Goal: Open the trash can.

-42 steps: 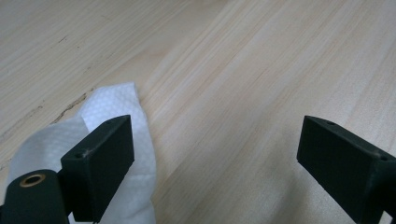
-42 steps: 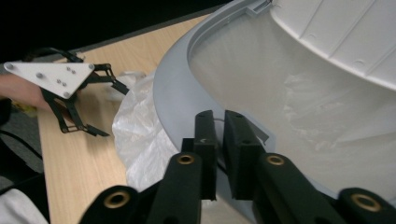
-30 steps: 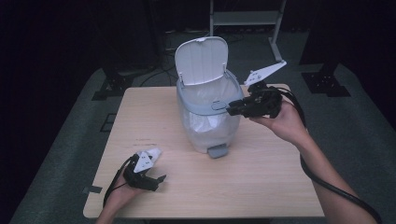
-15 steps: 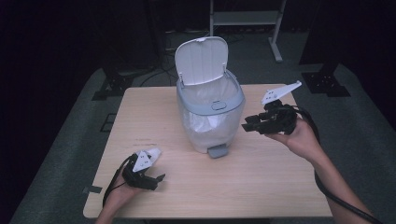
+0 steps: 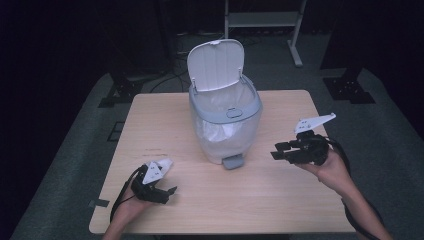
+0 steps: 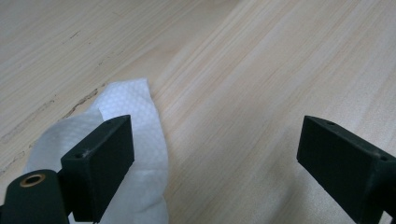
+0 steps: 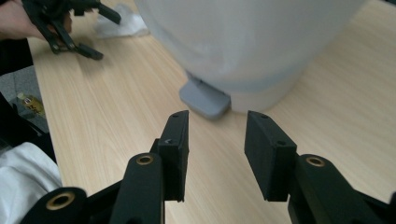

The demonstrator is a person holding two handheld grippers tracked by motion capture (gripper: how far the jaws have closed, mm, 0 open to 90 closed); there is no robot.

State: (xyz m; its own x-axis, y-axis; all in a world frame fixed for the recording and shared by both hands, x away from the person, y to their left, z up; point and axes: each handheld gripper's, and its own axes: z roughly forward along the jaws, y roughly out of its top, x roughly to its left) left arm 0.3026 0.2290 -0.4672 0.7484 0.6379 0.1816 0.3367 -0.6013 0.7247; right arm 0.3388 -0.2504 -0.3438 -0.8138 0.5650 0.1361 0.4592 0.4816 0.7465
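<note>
Pale wood grain covers the table (image 5: 165, 125), and near its middle stands a translucent grey pedal bin (image 5: 225, 122) with a white liner inside and its white lid (image 5: 216, 64) tipped up and back. The bin's grey foot pedal (image 5: 233, 161) juts out at its base toward the person. The right hand-held gripper (image 5: 278, 151) is held off the table to the right of the bin, its jaws pointing toward the bin and standing apart; they have just been opening, with nothing between them. In the right gripper view the pedal (image 7: 205, 99) lies just beyond the tips of that right hand-held gripper (image 7: 217, 126), apart from them. The left hand-held gripper (image 5: 167, 194) sits low near the front left corner of the table, its jaws spread wide and gripping nothing. In the left gripper view a crumpled white paper tissue (image 6: 133, 140) lies flat on the wood beside and partly behind the left-hand jaw; whether that jaw touches it cannot be told.
</note>
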